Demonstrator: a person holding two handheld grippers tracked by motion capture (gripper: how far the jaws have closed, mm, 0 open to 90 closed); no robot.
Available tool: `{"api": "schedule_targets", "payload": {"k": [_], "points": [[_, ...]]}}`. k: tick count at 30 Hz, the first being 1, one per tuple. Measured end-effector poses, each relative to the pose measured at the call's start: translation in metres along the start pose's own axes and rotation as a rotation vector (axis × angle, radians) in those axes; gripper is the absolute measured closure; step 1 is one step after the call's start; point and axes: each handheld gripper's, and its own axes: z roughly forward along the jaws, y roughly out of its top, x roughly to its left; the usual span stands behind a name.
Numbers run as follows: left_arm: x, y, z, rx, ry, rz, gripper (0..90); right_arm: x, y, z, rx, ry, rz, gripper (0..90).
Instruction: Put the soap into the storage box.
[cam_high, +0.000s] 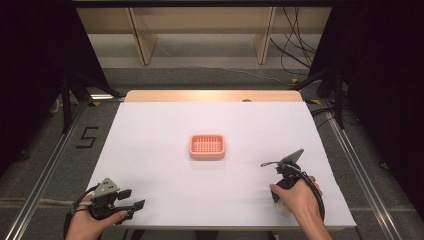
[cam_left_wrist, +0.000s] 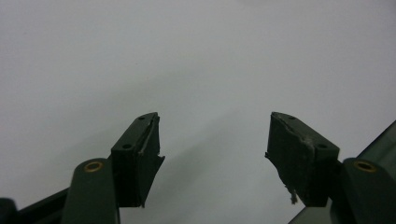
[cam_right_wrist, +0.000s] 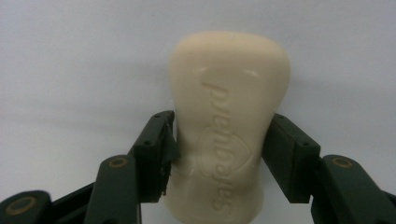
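**Securing the Soap Bar for Transfer to the Dish**

The right claw is closed on the soap bar; both pads press against the narrowed waist of the bar, which lies flat on the white tabletop near the front right edge. In the high view the right claw sits under the person's right hand, pointing down at the surface. The left claw stands open with nothing between its pads, resting at the front left of the tabletop, well apart from the work.

Recommended practice for this step:
- Keep the pads centred on the waist of the bar, where the flared ends resist sliding in either direction
- Apply firm but moderate pressure; the surface is probably slick and could squirt out of an uneven grip
- Lift straight up before travelling toward the soap dish, which sits at the centre of the tabletop, well apart from the bar

Materials and shapes: the bar is cream-coloured, smooth and waxy-looking, rounded at the corners, with embossed lettering and an emblem on its upper face. The dish is a coral-pink, rounded rectangle with a raised rim and a studded or perforated floor. The claw pads are dark, with frayed edges
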Motion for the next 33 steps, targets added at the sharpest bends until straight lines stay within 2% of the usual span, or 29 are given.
{"api": "schedule_targets", "payload": {"k": [2,3,4,5,6,7,8,10,18,25,26,27,33], "points": [[0.0002,0.0003,-0.0005,0.007,-0.004,-0.001,34.2,-0.0004,0.0002,0.0004,0.002,0.001,-0.010,46.4],[0.0001,0.0002,-0.0005,0.005,-0.005,-0.002,34.2,-0.0026,-0.0004,0.0026,-0.011,-0.018,-0.053,46.7],[0.0001,0.0002,-0.0005,0.005,-0.005,-0.001,34.2,-0.0031,-0.0004,0.0031,-0.010,-0.023,-0.064,46.8],[0.0001,0.0002,-0.0005,0.006,-0.004,0.000,34.2,0.0002,0.0010,0.0026,-0.004,-0.010,-0.011,47.3],[0.0000,0.0000,-0.0002,0.001,-0.001,0.000,34.2,0.0020,0.0019,0.0029,0.007,-0.005,0.017,47.7],[-0.0001,0.0000,-0.0002,0.001,-0.001,-0.001,34.2,0.0006,0.0014,0.0033,0.003,-0.003,-0.010,48.0],[0.0001,0.0000,-0.0002,0.001,-0.003,0.000,34.2,0.0007,0.0015,0.0036,0.004,0.001,-0.008,48.4],[0.0001,0.0002,-0.0005,0.006,-0.005,-0.001,34.2,-0.0005,0.0013,0.0055,-0.003,-0.026,-0.033,49.3],[-0.0001,-0.0001,-0.0002,0.001,0.000,0.000,34.2,-0.0014,0.0032,0.0054,0.001,-0.019,-0.036,50.1],[0.0001,0.0001,-0.0006,0.006,-0.005,0.000,34.2,-0.0019,0.0044,0.0049,0.011,-0.015,-0.060,50.3],[0.0002,0.0001,-0.0006,0.007,-0.005,0.000,34.2,-0.0005,0.0049,0.0047,0.016,-0.018,-0.046,50.3],[0.0001,-0.0001,-0.0003,0.004,-0.003,-0.001,34.2,-0.0028,0.0044,0.0054,0.008,-0.016,-0.086,50.3],[0.0002,-0.0001,-0.0005,0.006,-0.005,-0.001,34.2,-0.0042,0.0043,0.0046,0.012,-0.019,-0.124,50.4]]}}
